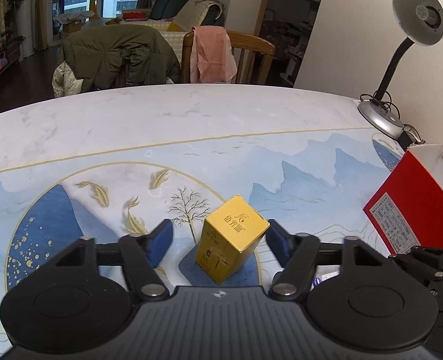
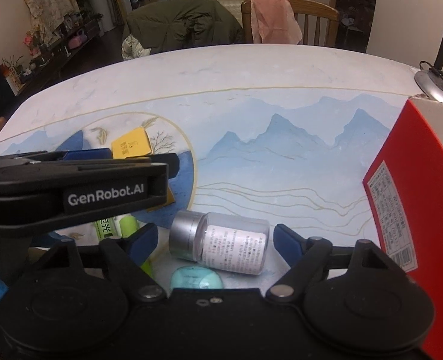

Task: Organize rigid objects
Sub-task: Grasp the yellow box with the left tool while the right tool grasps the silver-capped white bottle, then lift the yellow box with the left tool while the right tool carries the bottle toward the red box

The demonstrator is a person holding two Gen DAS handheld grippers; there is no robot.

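A small yellow box [image 1: 232, 240] stands upright on the table between the fingers of my left gripper [image 1: 218, 238], which is open; the right pad is close to the box's corner. In the right wrist view the same yellow box [image 2: 131, 145] shows behind the left gripper's body. My right gripper [image 2: 214, 240] is open around a clear bottle with a silver cap [image 2: 221, 241] that lies on its side. A teal object [image 2: 196, 279] lies just below the bottle. A green tube [image 2: 128, 225] lies at the left.
An open red box [image 1: 416, 201] stands at the right, also in the right wrist view [image 2: 416, 204]. A desk lamp [image 1: 383, 114] stands at the back right corner. Chairs with a green jacket [image 1: 116, 57] and a pink cloth [image 1: 212, 54] stand behind the table [image 1: 191, 120].
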